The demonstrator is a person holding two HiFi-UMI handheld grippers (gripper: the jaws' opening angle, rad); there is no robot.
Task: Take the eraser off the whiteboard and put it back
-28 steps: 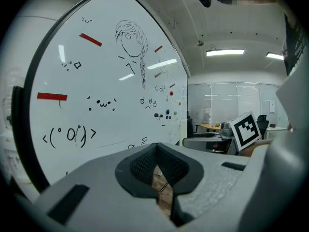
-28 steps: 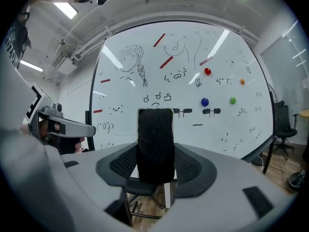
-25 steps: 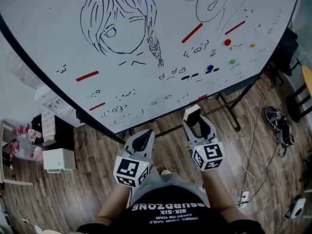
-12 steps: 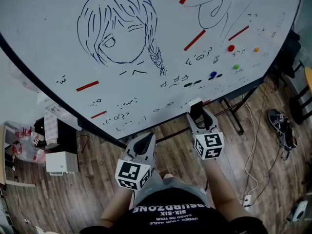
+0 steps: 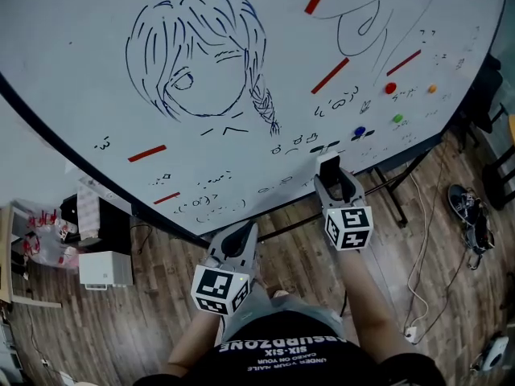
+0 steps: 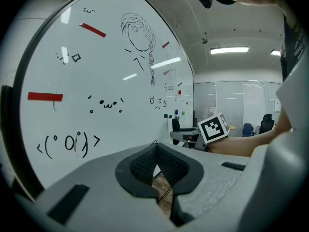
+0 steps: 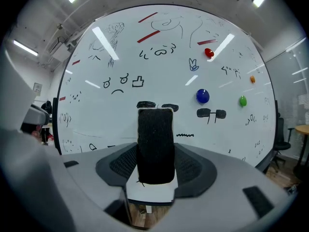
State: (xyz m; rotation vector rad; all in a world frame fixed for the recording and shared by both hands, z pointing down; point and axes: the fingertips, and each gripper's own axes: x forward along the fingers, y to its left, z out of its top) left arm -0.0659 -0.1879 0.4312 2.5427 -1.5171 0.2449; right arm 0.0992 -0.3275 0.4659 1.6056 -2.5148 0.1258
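Two risks stand out. The right gripper (image 7: pixel 155 170) grips the eraser (image 7: pixel 155 146) between wide-set jaws, felt face toward the whiteboard (image 7: pixel 96 129), near its lower part and seemingly short of it. Landing on the black marker marks (image 7: pixel 146 104) would smear them; a tilted press may not hold, dropping it. The left gripper (image 6: pixel 155 170) hangs closed and empty.

Whiteboard (image 5: pixel 72 71): red strips (image 5: pixel 146 153), round magnets (image 5: pixel 359 131) stuck on. Wood floor (image 5: pixel 161 296): shoes (image 5: pixel 471 218), white box (image 5: pixel 105 269).

Wood floor (image 5: pixel 299 246) w/ white box (image 5: pixel 106 268) at left, shoes (image 5: pixel 467 207) + cable (image 5: pixel 418 257) at right
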